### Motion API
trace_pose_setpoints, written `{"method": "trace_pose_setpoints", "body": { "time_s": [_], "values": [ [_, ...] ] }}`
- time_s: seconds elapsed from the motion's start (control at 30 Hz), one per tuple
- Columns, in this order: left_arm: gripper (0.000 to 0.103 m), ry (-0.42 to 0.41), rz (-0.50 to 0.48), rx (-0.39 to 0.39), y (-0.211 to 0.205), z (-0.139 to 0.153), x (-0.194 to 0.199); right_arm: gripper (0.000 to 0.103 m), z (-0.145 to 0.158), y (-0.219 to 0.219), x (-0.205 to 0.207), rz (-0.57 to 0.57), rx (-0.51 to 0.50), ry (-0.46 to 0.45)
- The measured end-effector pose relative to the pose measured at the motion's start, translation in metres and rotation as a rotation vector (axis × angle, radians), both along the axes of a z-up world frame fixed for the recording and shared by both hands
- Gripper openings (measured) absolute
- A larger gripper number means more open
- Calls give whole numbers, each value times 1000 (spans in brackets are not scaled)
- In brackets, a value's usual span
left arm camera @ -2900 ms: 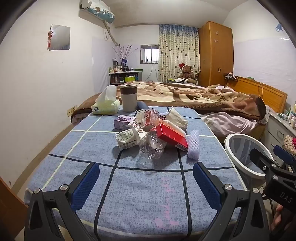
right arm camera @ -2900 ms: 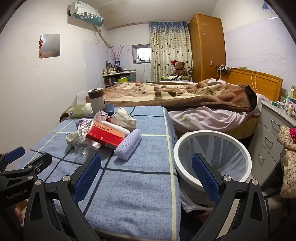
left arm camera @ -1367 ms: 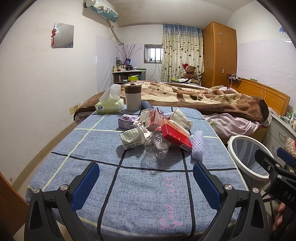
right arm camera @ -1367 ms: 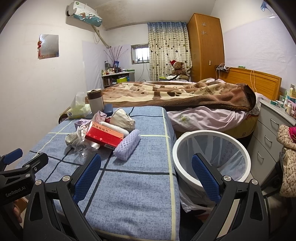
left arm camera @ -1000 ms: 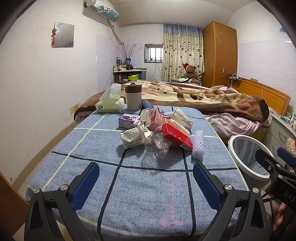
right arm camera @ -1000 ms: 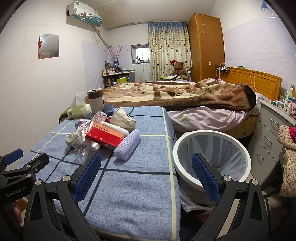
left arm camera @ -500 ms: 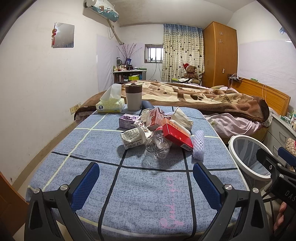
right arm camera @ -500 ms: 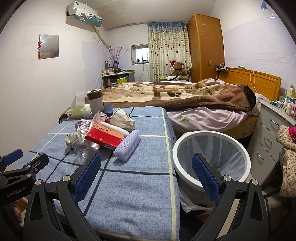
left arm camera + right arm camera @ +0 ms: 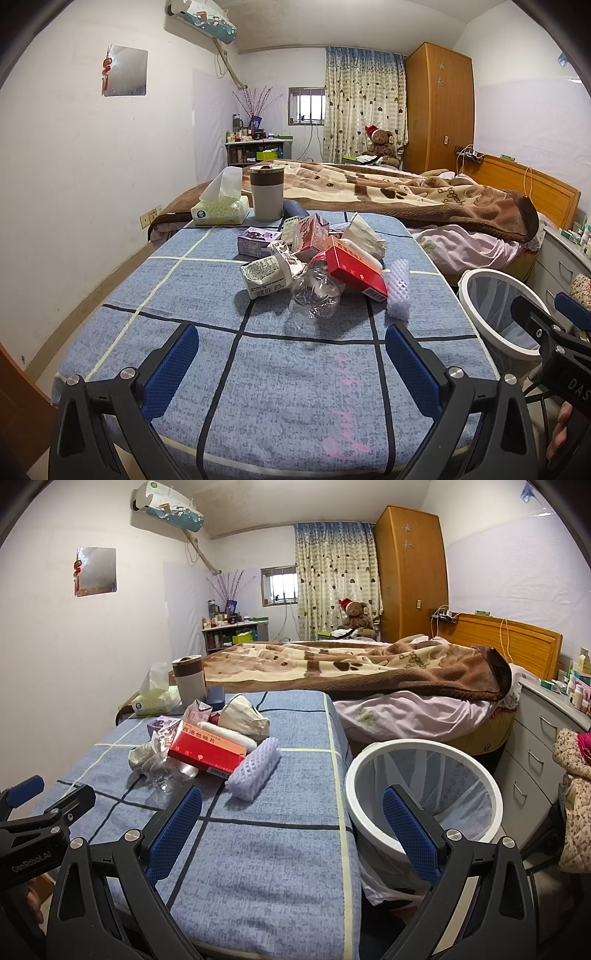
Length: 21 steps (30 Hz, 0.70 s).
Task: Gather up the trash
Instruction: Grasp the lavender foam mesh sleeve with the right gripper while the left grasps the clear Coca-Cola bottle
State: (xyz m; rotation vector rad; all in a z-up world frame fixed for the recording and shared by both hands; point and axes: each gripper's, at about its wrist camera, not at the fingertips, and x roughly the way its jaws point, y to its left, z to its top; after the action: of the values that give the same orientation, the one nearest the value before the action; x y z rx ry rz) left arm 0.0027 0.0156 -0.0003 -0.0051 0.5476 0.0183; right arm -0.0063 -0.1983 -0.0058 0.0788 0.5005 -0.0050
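Here the left gripper (image 9: 291, 363) hovers low over the near end of the table (image 9: 258, 387), which is covered with a blue checked cloth, its jaws spread wide with nothing between them; the right gripper (image 9: 291, 823) hangs at the table's right edge, jaws equally wide and empty, one blue pad over the cloth and the other in front of the white bin (image 9: 424, 786). The trash sits in a loose heap around the middle of the table: a crumpled clear plastic bottle (image 9: 316, 291) at the front, a red box (image 9: 356, 271) leaning on it, a white milk carton (image 9: 266, 277) on its left, and a purple foam net sleeve (image 9: 398, 290) just right of the red box. Behind the heap stand a tissue box (image 9: 221, 210) and a lidded cup (image 9: 266, 194). The bin, lined with a thin bag, stands on the floor just beside the table's right edge
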Motion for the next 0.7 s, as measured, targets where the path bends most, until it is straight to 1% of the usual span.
{"method": "trace_pose_setpoints", "body": {
  "time_s": [0.13,0.3,0.5,0.63,0.7],
  "values": [
    [103,4,2,0,2,-1,2,100,-3,3,7,2,-3,12],
    [103,23,-9,4,5,-8,15,100,-8,5,18,8,-3,20],
    [103,59,-64,-45,20,-23,40,100,-19,5,44,17,29,54],
    [99,91,-73,-5,25,-31,61,98,-27,9,64,30,39,93],
    [98,102,-85,-6,29,-35,73,95,-29,13,70,40,45,100]
  ]
}}
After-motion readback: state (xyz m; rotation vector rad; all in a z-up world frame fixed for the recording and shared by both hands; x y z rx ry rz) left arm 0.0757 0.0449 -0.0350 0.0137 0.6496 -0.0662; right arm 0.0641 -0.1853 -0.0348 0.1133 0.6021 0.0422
